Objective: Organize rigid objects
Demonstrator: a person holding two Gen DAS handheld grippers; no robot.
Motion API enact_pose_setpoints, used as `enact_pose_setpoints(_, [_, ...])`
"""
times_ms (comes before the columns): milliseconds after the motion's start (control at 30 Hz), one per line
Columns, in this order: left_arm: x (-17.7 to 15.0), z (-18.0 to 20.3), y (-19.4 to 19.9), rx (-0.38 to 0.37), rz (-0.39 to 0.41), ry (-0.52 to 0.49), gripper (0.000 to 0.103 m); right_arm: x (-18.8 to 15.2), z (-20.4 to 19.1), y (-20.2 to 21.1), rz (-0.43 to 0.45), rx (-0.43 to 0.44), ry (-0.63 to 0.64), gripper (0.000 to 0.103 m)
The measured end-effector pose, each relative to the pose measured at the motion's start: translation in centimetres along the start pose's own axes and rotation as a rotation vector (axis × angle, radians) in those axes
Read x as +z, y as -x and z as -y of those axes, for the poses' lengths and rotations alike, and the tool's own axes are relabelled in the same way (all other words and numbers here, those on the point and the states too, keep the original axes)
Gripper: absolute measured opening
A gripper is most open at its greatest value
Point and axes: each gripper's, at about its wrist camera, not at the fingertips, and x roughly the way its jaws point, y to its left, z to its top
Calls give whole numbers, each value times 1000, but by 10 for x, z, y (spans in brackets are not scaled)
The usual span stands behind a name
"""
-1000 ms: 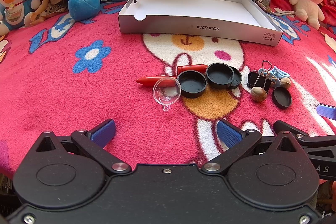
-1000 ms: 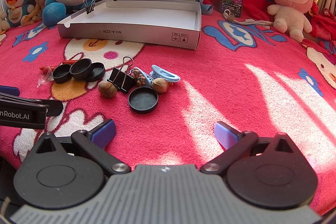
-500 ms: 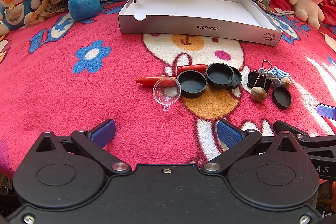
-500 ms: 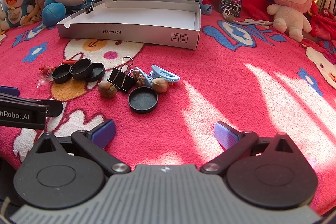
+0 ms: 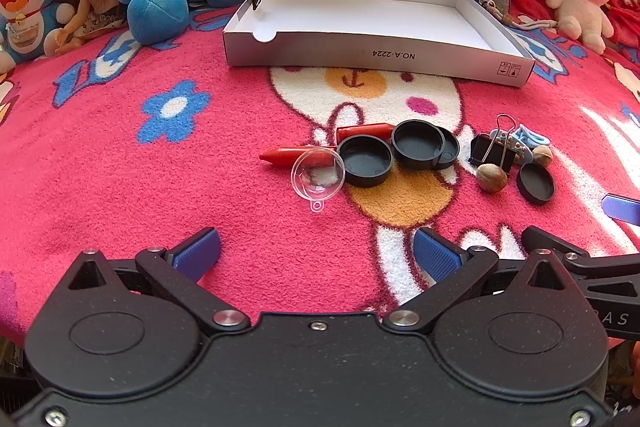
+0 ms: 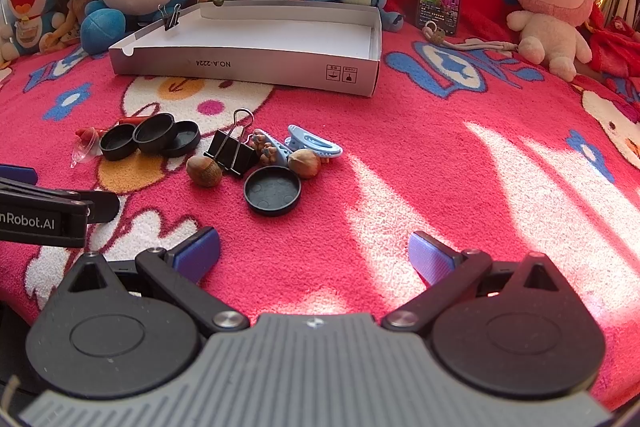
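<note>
Both grippers hover low over the pink blanket (image 5: 120,167), well short of the cardboard box lid (image 5: 372,51), and nothing is held: the left gripper (image 5: 316,251) has its jaws spread wide, and so does the right gripper (image 6: 314,253).

The loose pieces lie in a cluster in front of the box lid. Nearest the left gripper is a clear plastic half-sphere (image 5: 318,175), touching a red crayon (image 5: 292,155) and a black cap (image 5: 365,161); two more black caps (image 5: 424,145) overlap just beside it. Further right sit a black binder clip (image 6: 232,151), a nut (image 6: 204,170), a second nut (image 6: 304,163), a blue hair clip (image 6: 316,143) and a lone black cap (image 6: 272,190).

All look light and stiff. The caps should pinch well across their rims; the half-sphere is likely slippery and thin, so a gentle hold on its rim suits. The nuts may roll. The box lid's low front wall needs clearing; its white floor looks bare but for a clip on its left wall.
</note>
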Motion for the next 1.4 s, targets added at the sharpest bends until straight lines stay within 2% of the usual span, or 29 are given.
enact_pose_setpoints(267, [-5,-6,-1,-24,23,-29,103,-10,0,3,65,-5,-10,103])
enact_pose_setpoints(433, [-8,-4,1,-24,48,-35,103,-8,-2,1,67,-15,-17,103])
enact_pose_setpoints(533, [-11,-2,6,-33,73,-53,91,-6,0,0,55,-12,-29,103])
enact_pose_setpoints(600, [-12,-2,11,-46,97,-67,76,-8,2,2,71,-1,-42,103])
enact_pose_setpoints(633, [-13,-2,13,-49,104,-68,72,-9,3,3,80,9,-46,103])
enact_pose_setpoints(700, [-12,-3,17,-52,123,-58,53,-9,4,5,96,27,-51,101])
enact_pose_setpoints(800, [-9,-5,20,-44,153,-36,38,-7,4,8,122,49,-49,93])
enact_pose_setpoints(933, [-5,-8,19,-35,175,-16,35,-4,-3,8,136,61,-4,86])
enact_pose_setpoints(1133, [1,-16,8,-81,148,69,33,0,-7,5,147,70,-9,73])
enact_pose_setpoints(1200, [2,-18,5,-87,146,86,27,1,-8,5,152,69,-11,67])
enact_pose_setpoints(1267, [3,-18,4,-94,155,88,27,2,-10,4,151,69,-4,61])
enact_pose_setpoints(1300, [3,-18,5,-96,161,87,26,2,-10,3,149,70,-2,53])
enact_pose_setpoints(1333, [3,-18,6,-98,169,85,26,3,-10,3,143,66,-2,41])
enact_pose_setpoints(1367, [3,-17,9,-100,181,79,26,3,-11,2,134,60,-6,35])
enact_pose_setpoints(1400, [3,-16,11,-100,189,71,26,3,-11,2,132,58,-9,35])
